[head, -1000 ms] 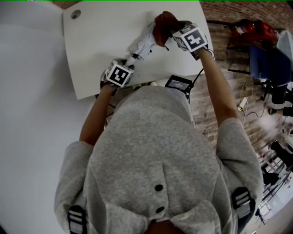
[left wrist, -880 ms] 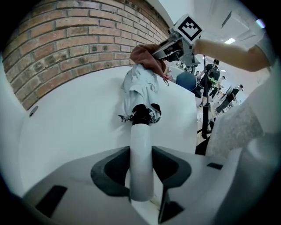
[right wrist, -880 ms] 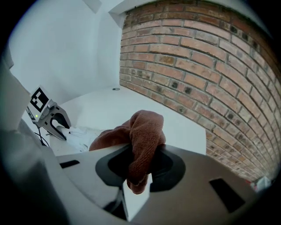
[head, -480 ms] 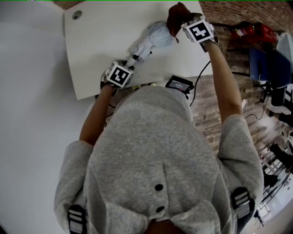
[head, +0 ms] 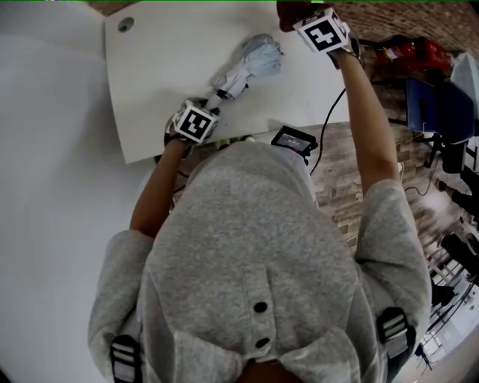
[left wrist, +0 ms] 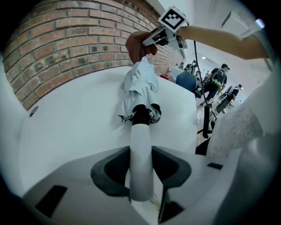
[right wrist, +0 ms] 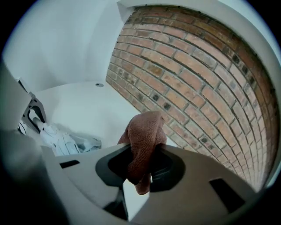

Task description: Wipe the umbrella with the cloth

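Observation:
A folded pale grey umbrella (head: 247, 63) lies on the white table (head: 157, 75), its white handle (left wrist: 141, 154) pointing at me. My left gripper (head: 208, 106) is shut on that handle, jaws on either side of it (left wrist: 141, 176). The canopy (left wrist: 139, 83) bunches just past the handle's black collar. My right gripper (head: 298, 16) is raised beyond the umbrella's far tip, near the table's far right corner, and is shut on a reddish-brown cloth (right wrist: 144, 145) that hangs from its jaws (right wrist: 140, 165). The cloth (left wrist: 137, 46) is off the umbrella (right wrist: 66, 140).
A brick wall (right wrist: 197, 79) runs along the table's far side. There is a cable hole (head: 124, 23) in the table's far left corner. A small black device (head: 293, 138) sits at the near edge. Red gear (head: 408, 48) and people (left wrist: 217, 79) are off to the right.
My right gripper, still holding the cloth, has slid along the umbrella toward its far tip and lifted clear of it, toward the table's far edge. The left gripper and the umbrella have stayed put.

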A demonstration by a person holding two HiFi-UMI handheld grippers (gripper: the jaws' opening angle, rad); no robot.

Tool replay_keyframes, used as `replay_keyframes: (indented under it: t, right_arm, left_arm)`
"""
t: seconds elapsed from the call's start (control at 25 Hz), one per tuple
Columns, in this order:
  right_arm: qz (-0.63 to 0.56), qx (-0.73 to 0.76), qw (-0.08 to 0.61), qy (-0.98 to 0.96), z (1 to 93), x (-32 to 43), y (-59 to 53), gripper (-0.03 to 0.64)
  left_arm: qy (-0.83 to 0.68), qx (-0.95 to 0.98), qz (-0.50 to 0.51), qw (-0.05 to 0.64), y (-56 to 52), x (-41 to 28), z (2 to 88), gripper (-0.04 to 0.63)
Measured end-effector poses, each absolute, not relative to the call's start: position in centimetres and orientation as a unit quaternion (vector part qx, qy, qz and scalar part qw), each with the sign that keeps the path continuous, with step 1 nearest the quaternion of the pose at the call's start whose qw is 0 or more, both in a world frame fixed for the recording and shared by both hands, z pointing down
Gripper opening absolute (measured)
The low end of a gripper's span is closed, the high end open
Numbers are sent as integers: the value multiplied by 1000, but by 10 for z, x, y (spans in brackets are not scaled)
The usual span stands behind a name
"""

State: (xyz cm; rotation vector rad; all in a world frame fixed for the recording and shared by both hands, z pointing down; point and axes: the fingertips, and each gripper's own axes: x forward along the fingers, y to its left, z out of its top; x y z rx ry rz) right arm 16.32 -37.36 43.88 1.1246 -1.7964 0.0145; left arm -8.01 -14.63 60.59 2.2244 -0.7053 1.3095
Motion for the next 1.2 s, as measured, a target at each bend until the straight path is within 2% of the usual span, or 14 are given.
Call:
replay_keyframes:
  t: [0.2,0.4,1.2]
  right_arm:
    - [46,434,467,-769,457,113,-369,84]
    - [52,371,509,-775,507,67,-338,83]
    - [77,300,562,-767,538,2,-284,84]
  left_arm:
    - [-254,810,476,229,-148,-79,604,161]
    - [-253,809,472,241,-147,-77,605,161]
    - [-255,808,474,240,-148,-81,604,161]
